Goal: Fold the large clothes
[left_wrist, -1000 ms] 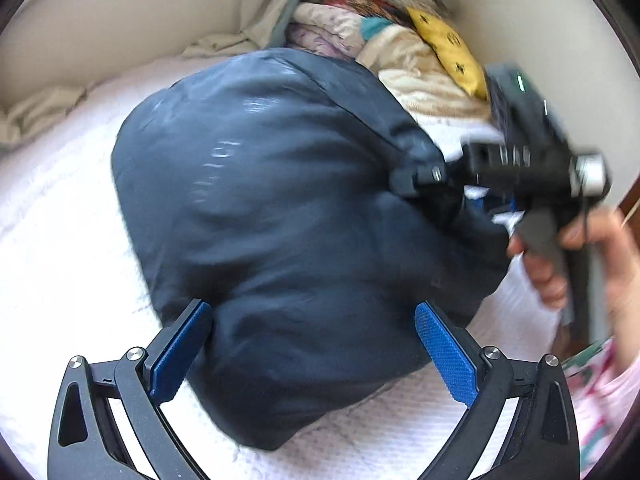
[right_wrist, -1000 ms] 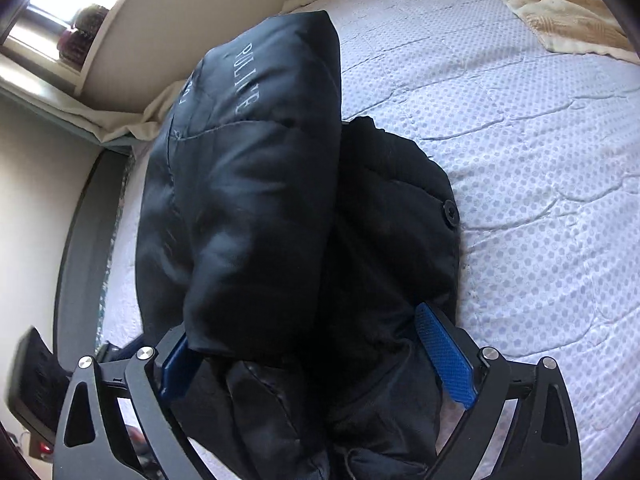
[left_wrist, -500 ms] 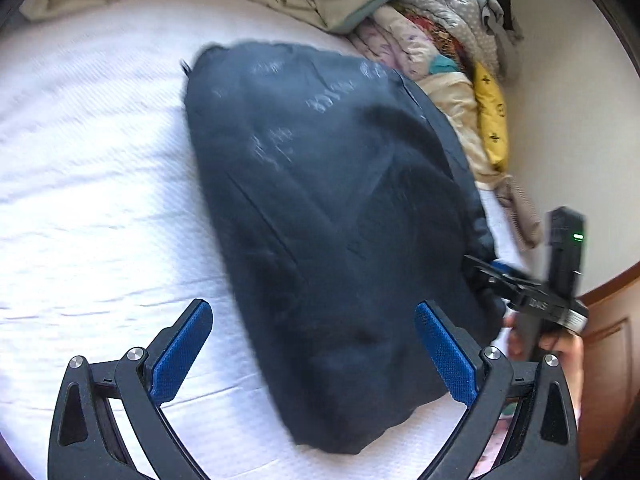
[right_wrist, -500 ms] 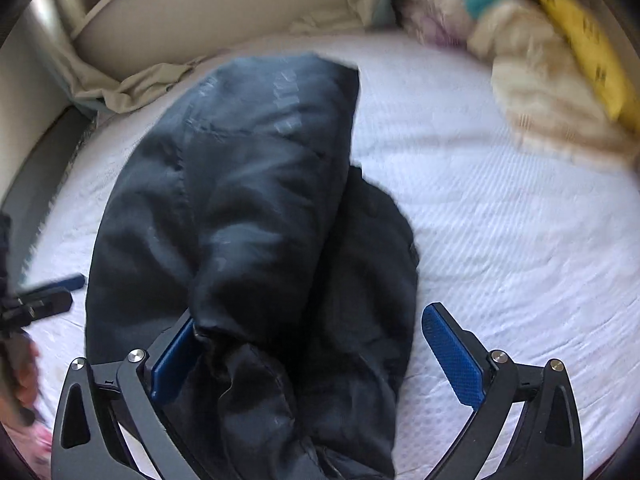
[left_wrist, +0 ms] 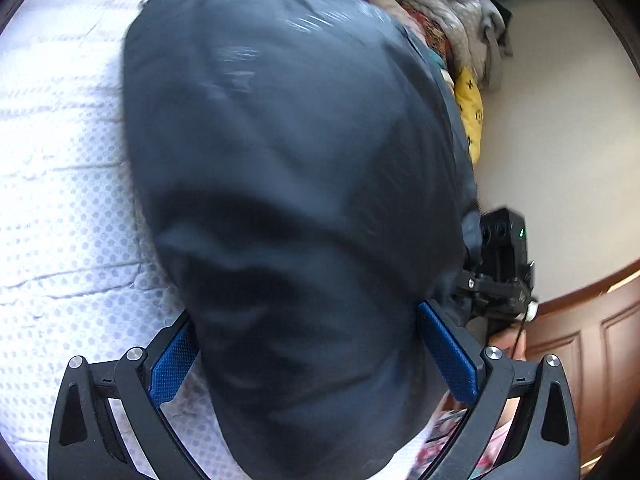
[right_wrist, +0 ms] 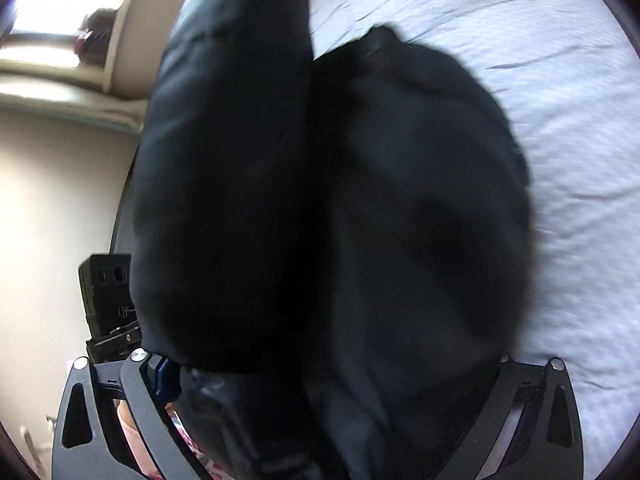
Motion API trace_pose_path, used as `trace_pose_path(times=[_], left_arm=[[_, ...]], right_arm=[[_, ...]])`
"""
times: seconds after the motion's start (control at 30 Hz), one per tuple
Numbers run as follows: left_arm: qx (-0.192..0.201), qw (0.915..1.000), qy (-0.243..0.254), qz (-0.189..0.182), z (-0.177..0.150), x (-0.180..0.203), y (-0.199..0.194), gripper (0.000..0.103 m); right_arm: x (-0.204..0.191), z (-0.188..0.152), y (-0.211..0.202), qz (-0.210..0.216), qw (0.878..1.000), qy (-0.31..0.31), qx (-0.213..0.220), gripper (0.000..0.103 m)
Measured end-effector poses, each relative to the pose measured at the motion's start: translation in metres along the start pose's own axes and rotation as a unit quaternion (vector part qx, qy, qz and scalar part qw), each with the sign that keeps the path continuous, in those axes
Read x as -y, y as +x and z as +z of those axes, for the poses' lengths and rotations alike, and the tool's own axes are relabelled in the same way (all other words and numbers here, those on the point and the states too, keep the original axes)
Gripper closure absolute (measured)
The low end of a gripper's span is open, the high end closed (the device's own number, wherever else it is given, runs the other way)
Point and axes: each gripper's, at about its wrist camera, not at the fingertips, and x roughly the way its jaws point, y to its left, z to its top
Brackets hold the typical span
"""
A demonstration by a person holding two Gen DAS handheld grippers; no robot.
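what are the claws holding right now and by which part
The dark jacket fills the space between both claws, left claw and right claw, at its near edge. The jaws stand wide, and blur hides any contact, so a firm hold cannot be told.

The jacket (left_wrist: pixel 296 184) bulks up right in front of the left gripper (left_wrist: pixel 316 360), filling the gap between its wide-spread fingers. Bare bed (left_wrist: pixel 68 200) lies free off to its left. On its right the way is tight: the right gripper (left_wrist: pixel 500 276) sits against the jacket's edge, with a clothes pile (left_wrist: pixel 452 28) and wall (left_wrist: pixel 560 120) beyond. From the right wrist, jacket fills the near view; open bed (right_wrist: pixel 560 100) lies to the right.
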Motion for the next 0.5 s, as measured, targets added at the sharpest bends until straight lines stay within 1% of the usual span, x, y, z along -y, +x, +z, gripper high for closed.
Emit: trace_pose_path(times=[0.03,0.1,0.2,0.3,0.43,0.5], left_arm=[[0.003,1.0000,0.006,0.005,-0.002,0.003,0.000,0.005],[0.013,0.9999,0.008,0.007,-0.004,0.006,-0.004,0.009],[0.026,0.9995,0.016,0.011,-0.005,0.011,-0.013,0.015],[0.039,0.9989,0.024,0.013,-0.007,0.014,-0.025,0.018],[0.067,0.9969,0.033,0.025,-0.004,0.014,-0.051,0.019],[0.083,0.9953,0.036,0.033,-0.004,0.011,-0.068,0.019]], right_arm=[[-0.001,0.001,0.002,0.003,1.000,-0.001,0.000,0.008],[-0.001,0.001,0.004,0.021,1.000,0.002,0.002,0.017],[-0.004,0.002,0.002,0.037,0.999,0.001,0.010,0.024],[-0.014,0.002,-0.004,0.037,0.999,-0.018,0.019,0.029],[-0.037,0.000,-0.002,0.040,0.998,-0.044,0.030,0.030],[-0.054,0.003,0.003,0.049,0.996,-0.060,0.033,0.030]])
